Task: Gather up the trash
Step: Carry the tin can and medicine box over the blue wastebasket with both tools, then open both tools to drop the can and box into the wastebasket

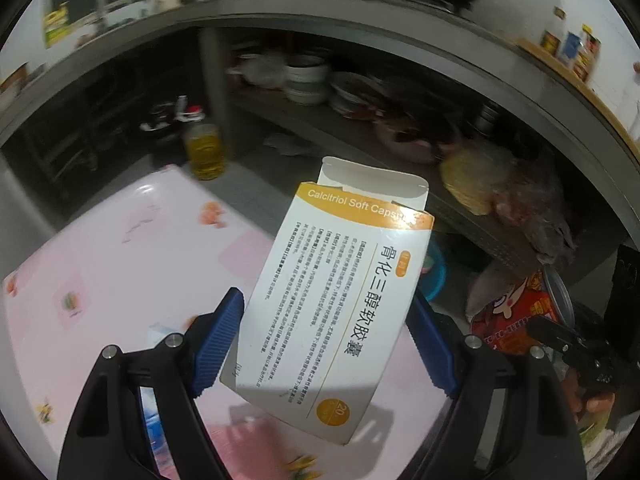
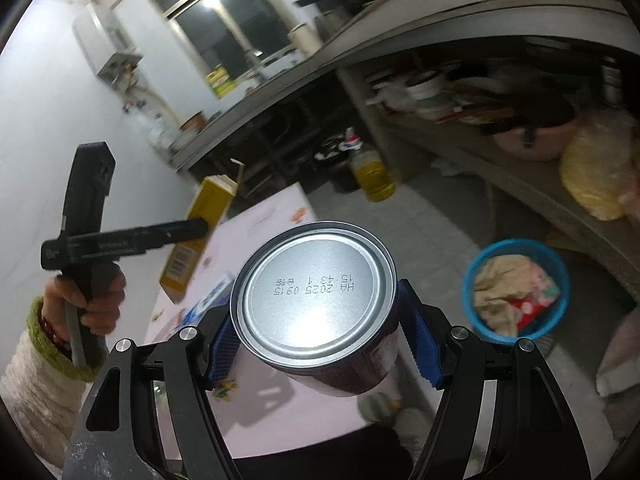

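Blue bin (image 2: pixel 516 292) lower right beyond pink table (image 1: pixel 120 248), oil bottle (image 1: pixel 205 150) behind; left gripper (image 1: pixel 326 344) clamping medicine box (image 1: pixel 332 300), right gripper (image 2: pixel 316 344) clamping can (image 2: pixel 316 292).

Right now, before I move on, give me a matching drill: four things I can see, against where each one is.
Things:
1. medicine box
2. metal can
3. blue bin
4. oil bottle

Places:
A. on the floor beside the pink table's far corner
B. between the right gripper's jaws
C. on the floor, holding crumpled trash
D. between the left gripper's jaws

Pairs: 1-D, 2-B, 3-C, 4-A
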The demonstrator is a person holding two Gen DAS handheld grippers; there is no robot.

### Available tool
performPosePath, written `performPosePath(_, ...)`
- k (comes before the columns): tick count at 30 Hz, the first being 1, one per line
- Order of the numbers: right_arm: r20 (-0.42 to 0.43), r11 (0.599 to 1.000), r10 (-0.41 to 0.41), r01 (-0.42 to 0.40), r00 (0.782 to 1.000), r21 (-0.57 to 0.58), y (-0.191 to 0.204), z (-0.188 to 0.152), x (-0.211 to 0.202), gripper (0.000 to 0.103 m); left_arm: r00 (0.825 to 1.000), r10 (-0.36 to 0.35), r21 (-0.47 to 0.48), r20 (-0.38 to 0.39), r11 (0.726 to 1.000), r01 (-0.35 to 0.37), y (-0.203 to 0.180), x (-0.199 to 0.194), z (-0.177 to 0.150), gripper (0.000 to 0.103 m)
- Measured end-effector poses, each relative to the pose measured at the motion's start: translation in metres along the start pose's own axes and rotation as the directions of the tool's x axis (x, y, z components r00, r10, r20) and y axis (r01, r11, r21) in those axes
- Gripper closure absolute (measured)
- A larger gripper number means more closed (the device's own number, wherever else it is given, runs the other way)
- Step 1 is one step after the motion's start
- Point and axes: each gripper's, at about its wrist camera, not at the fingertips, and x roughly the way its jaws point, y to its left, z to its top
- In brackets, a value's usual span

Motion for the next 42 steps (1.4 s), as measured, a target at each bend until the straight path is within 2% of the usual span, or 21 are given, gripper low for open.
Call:
performPosePath(6,0.031,0.989,-0.094,0.090,0.995,0.114,-0.059,0.003,-0.016,0.035,0.993,-0.091,0.008,-0.080,0.996,0.092,-0.059,0.069,0.022,0.024)
performPosePath(11,-0.016,0.958,-0.176,0.175,0.984,0.229,-0.118,-0.001,-0.003,0.035,0.974,-0.134,0.000,-0.182,0.991,0.136,-0.106,0.138,0.032,0.023)
performPosePath(19,-0.119,0.899,-0.219,0.248,0.968,0.360,-0.193,-0.004,0.050,0.035,0.944,-0.129,-0.046,-0.303,0.992,0.121,-0.141,0.248,0.055,0.022)
performPosePath(25,-0.155,0.876,-0.212,0.258,0.965,0.407,-0.235,-0.001,0.096,0.034,0.933,-0.082,-0.088,-0.349,0.995,0.054,-0.143,0.314,0.078,0.017)
performPosePath(27,-0.196,0.852,-0.190,0.261,0.962,0.453,-0.263,-0.008,0.127,0.029,0.935,-0.067,-0.108,-0.349,0.994,0.031,-0.138,0.329,0.084,0.011)
performPosePath(29,-0.234,0.829,-0.165,0.263,0.958,0.493,-0.289,-0.018,0.155,0.026,0.933,-0.076,-0.128,-0.352,0.991,0.032,-0.136,0.341,0.087,0.010)
performPosePath(32,-0.322,0.777,-0.197,0.348,0.926,0.525,-0.317,-0.041,0.181,0.026,0.923,-0.097,-0.137,-0.371,0.989,0.049,-0.135,0.347,0.082,0.010)
performPosePath(36,-0.322,0.770,-0.230,0.374,0.918,0.516,-0.318,-0.057,0.170,0.026,0.921,-0.115,-0.119,-0.372,0.990,0.075,-0.138,0.341,0.075,0.010)
performPosePath(42,-0.303,0.783,-0.286,0.404,0.909,0.473,-0.307,-0.061,0.137,0.026,0.939,-0.101,-0.100,-0.329,0.992,0.071,-0.138,0.314,0.075,0.010)
